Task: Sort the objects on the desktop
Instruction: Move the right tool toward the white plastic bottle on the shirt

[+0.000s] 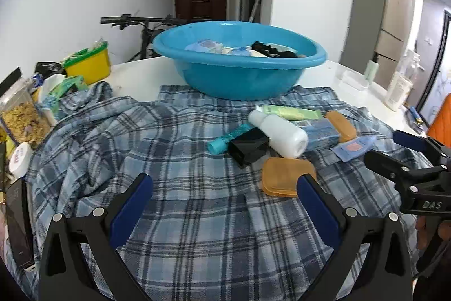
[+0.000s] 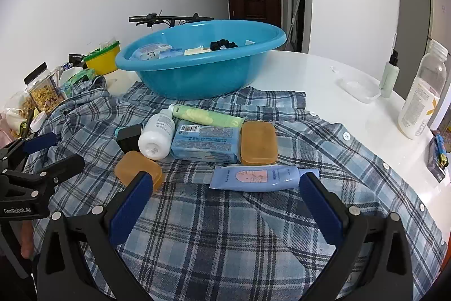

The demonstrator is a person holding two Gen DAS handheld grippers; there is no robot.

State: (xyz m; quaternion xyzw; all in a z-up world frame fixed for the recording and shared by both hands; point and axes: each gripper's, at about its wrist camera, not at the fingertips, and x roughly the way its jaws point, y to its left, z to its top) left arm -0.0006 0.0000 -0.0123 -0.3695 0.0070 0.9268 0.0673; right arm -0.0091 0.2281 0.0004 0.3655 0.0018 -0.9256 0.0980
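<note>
Toiletries sit piled on a plaid shirt (image 2: 225, 230) spread over the white surface (image 2: 324, 69), just in front of the blue basin (image 2: 197, 75): white bottle (image 2: 156, 136), green tube (image 2: 208, 116), wipes pack (image 2: 205, 143), 2 amber soap boxes (image 2: 258, 143). Left gripper (image 1: 225, 202) and right gripper (image 2: 225, 199) both hang wide open, holding nothing. Only the right view shows the full blue tube (image 2: 253, 177); only the left shows the teal roll (image 1: 228, 138).
</note>
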